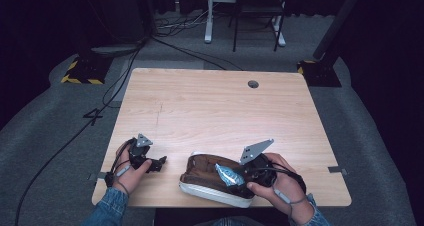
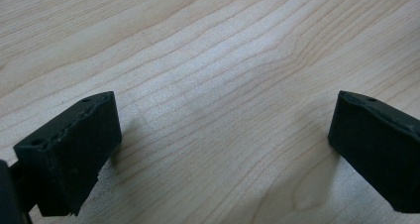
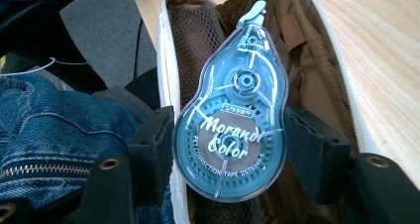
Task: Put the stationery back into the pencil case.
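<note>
Right now your right gripper [image 3: 230, 149] is clamped on the teal, translucent, teardrop-shaped plastic correction-tape dispenser [image 3: 232, 115], one black jaw on each flat-curved side of its fat round end. You hold it just above the open mouth of the brown fabric pencil case with the white shell [image 1: 215, 178], which lies near the front edge of the pale wooden table [image 1: 215, 111], in front of your right hand [image 1: 280, 186].

Judging by the thin clear shell and the gears showing through it, the dispenser is light and rigid but smooth — it can slide or twist between the pads if you ease off, and a hard squeeze could flex the casing. The broad belly where you grip it looks like the safest place; the narrow white tip [image 3: 255, 8] is the delicate end, so keep the jaws off it.

Its long axis runs away from your gripper along the length of the case, wide end toward you, white tip pointing into the brown lining and mesh pocket — roughly in line with the case's own long side.

Your left gripper [image 2: 223, 149] is spread wide and empty, low over bare wood, well apart from the case.
</note>
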A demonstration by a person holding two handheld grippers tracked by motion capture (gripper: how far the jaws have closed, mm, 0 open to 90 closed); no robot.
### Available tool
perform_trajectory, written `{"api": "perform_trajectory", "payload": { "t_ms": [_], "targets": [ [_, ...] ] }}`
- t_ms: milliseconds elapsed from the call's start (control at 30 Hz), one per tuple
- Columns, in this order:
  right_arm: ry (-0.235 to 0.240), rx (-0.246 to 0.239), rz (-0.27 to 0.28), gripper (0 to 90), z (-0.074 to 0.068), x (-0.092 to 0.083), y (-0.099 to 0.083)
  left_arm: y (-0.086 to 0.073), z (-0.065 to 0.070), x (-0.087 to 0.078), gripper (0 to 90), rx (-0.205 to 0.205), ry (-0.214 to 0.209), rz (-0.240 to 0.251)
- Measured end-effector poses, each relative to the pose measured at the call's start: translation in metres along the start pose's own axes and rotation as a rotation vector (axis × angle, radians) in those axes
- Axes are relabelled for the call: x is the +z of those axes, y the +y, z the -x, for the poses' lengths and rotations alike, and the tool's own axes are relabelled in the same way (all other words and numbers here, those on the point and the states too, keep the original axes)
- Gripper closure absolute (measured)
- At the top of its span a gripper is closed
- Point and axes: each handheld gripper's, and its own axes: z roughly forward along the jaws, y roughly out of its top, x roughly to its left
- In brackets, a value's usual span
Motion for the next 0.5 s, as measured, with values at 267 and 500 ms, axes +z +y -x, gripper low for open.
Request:
{"api": "perform_trajectory", "payload": {
  "t_ms": [267, 500],
  "targets": [
    [0.016, -0.011, -0.026, 39.8, 0.0, 0.008, 0.002, 0.0, 0.0, 0.0, 0.2, 0.003, 0.0, -0.001],
    [0.023, 0.003, -0.048, 39.8, 0.006, 0.019, 0.003, 0.0, 0.0, 0.0, 0.2, 0.001, 0.0, -0.001]
  ]
}}
